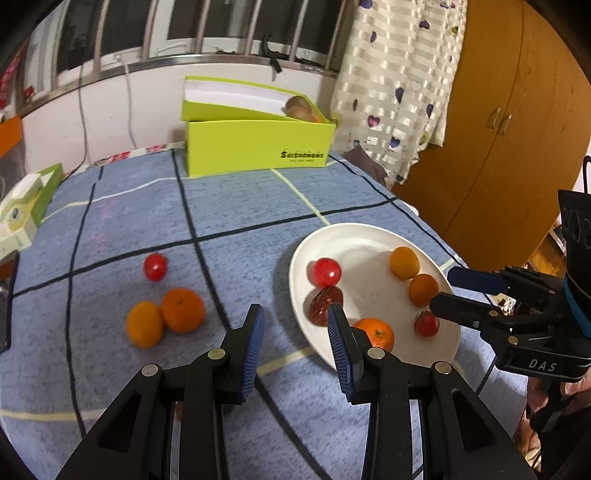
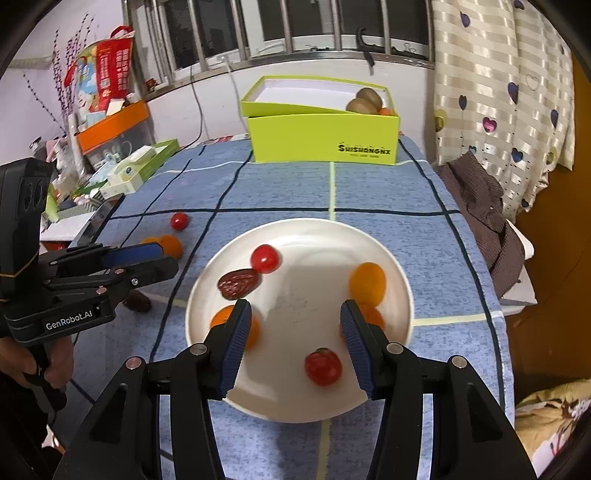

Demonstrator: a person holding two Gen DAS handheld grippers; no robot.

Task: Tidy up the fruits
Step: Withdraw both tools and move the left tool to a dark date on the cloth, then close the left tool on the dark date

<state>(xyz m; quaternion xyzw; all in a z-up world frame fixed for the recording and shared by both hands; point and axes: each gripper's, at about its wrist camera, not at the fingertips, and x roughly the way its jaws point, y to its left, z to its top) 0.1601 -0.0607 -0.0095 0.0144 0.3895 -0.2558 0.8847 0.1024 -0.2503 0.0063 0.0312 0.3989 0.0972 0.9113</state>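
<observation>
Overhead, barred window [image 2: 295, 29]; below, blue checked tablecloth [image 1: 240, 206] under white plate [image 2: 369, 236].

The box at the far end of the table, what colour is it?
The box is lime green with black lettering, clearest in the right wrist view.

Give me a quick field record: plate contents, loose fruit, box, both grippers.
plate: two tomatoes, a date, three orange fruits
on cloth, left of plate: tomato, two orange fruits, a second date
box: green, open, far end, kiwis inside
left gripper: jaws apart, nothing between them
right gripper: jaws apart over plate, nothing gripped
</observation>
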